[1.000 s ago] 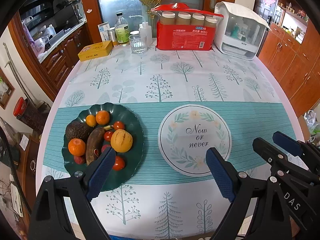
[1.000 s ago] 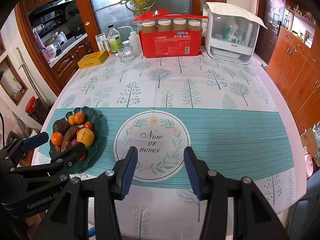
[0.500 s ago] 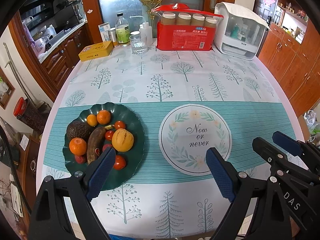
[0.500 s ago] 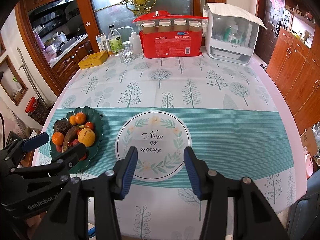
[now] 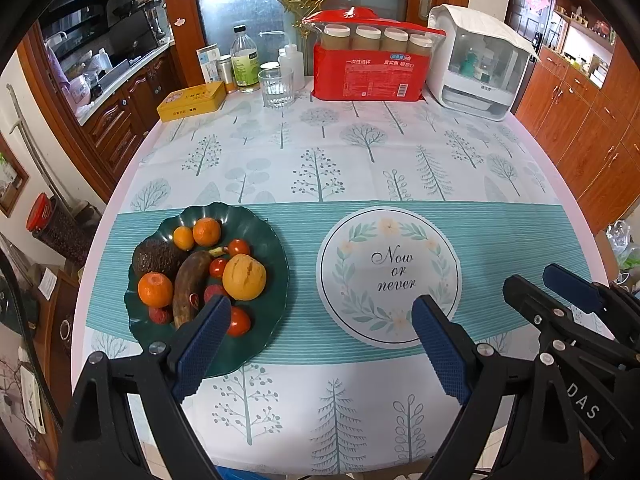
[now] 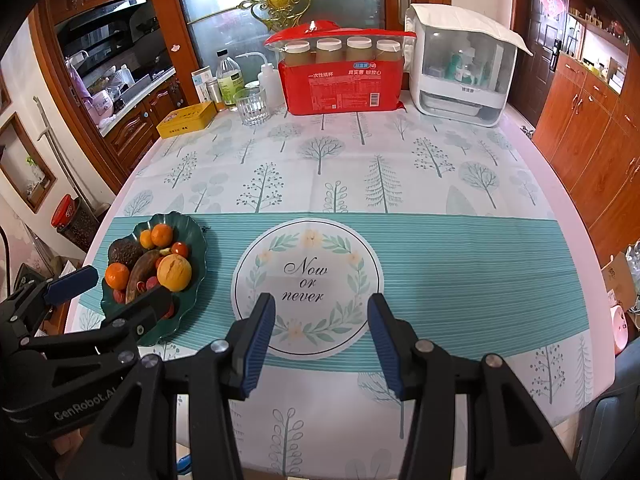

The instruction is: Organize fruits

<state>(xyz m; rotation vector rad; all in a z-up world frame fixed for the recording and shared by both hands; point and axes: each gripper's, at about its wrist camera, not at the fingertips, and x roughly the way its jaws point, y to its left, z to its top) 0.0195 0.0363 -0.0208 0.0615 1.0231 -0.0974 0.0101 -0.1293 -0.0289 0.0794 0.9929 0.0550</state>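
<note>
A dark green plate (image 5: 269,236) on the table's left holds a yellow-orange fruit (image 5: 244,277), oranges (image 5: 155,289), a brown banana (image 5: 191,285), a dark avocado (image 5: 157,257) and small red fruits. The plate also shows in the right wrist view (image 6: 196,236). My left gripper (image 5: 322,332) is open and empty above the front table edge, its left finger over the plate's near rim. My right gripper (image 6: 321,326) is open and empty over the near part of the round "Now or never" print (image 6: 306,276). The right gripper also shows in the left wrist view (image 5: 560,292).
At the back stand a red pack of cups (image 5: 368,68), a white appliance (image 5: 480,64), a glass (image 5: 276,88), bottles (image 5: 245,62) and a yellow tin (image 5: 192,101). Wooden cabinets (image 5: 592,128) line the right side.
The view has shifted slightly; the plate sits a little higher and to the right in the left wrist view. Both grippers stay open and empty.
</note>
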